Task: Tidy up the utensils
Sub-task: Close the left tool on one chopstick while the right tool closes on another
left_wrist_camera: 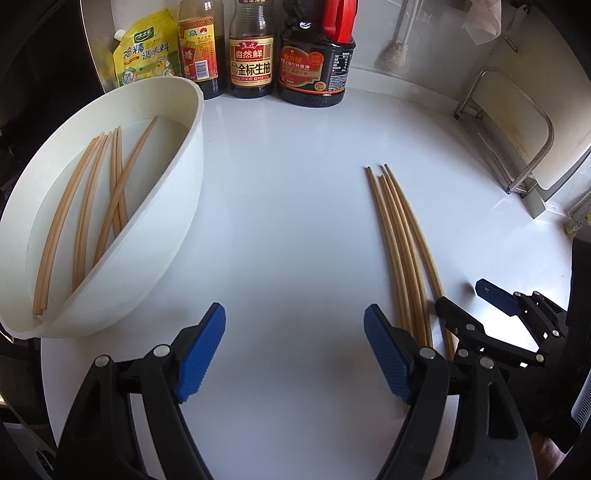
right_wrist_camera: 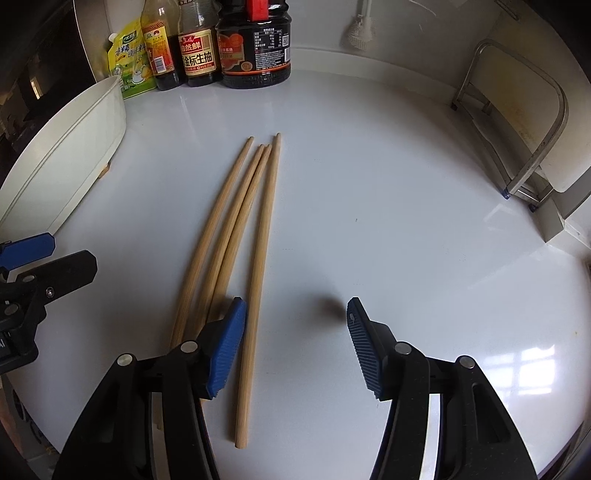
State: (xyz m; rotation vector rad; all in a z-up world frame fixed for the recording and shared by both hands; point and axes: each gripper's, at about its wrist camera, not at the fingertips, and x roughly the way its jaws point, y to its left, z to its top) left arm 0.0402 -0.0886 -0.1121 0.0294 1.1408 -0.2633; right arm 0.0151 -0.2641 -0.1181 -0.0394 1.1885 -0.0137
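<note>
Several wooden chopsticks [left_wrist_camera: 400, 243] lie side by side on the white counter [left_wrist_camera: 288, 206], also seen in the right wrist view as chopsticks [right_wrist_camera: 236, 229]. More chopsticks [left_wrist_camera: 88, 206] rest inside a white tub [left_wrist_camera: 184, 206] at the left. My left gripper [left_wrist_camera: 295, 332] hangs open over bare counter between the tub and the loose chopsticks, holding nothing. My right gripper [right_wrist_camera: 295, 314] is open above the near ends of the loose chopsticks. The rightmost stick lies between its fingers, just beside the left pad [right_wrist_camera: 225, 350]. The other sticks run under that finger.
Sauce bottles [left_wrist_camera: 251, 55] and a yellow seasoning pouch [left_wrist_camera: 144, 51] stand along the back wall. A metal rack with a cutting board [left_wrist_camera: 517, 140] stands at the right. A brush [right_wrist_camera: 358, 33] hangs on the wall. The tub's wall [right_wrist_camera: 74, 147] borders the left side.
</note>
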